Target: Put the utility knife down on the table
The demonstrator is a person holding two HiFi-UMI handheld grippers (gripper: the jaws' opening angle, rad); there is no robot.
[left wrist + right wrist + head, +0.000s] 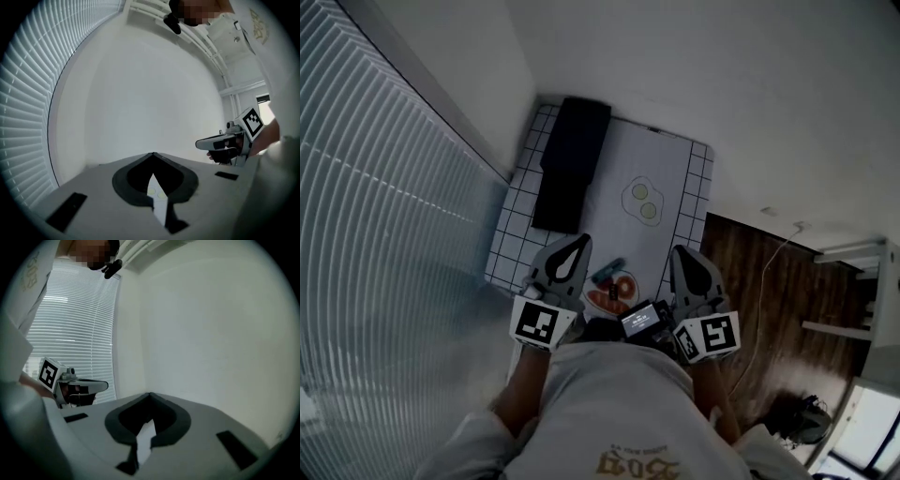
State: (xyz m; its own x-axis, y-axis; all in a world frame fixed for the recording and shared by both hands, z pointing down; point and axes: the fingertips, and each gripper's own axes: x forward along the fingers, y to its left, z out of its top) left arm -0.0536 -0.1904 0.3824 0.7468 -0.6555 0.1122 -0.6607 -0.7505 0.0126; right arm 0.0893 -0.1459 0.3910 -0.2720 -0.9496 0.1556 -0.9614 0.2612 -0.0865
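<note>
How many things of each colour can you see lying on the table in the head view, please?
Black: 1, long flat item
Yellow-green: 2, round pieces
Orange-red: 1, round item, partly hidden
Blue: 1, small item
Total: 5

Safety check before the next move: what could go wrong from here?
The left gripper and right gripper are shut, empty and aimed at the wall. Lowering them unseen could knock the blue tool, possibly the knife, resting by the orange round item. The small screen device between them could get bumped.
</note>
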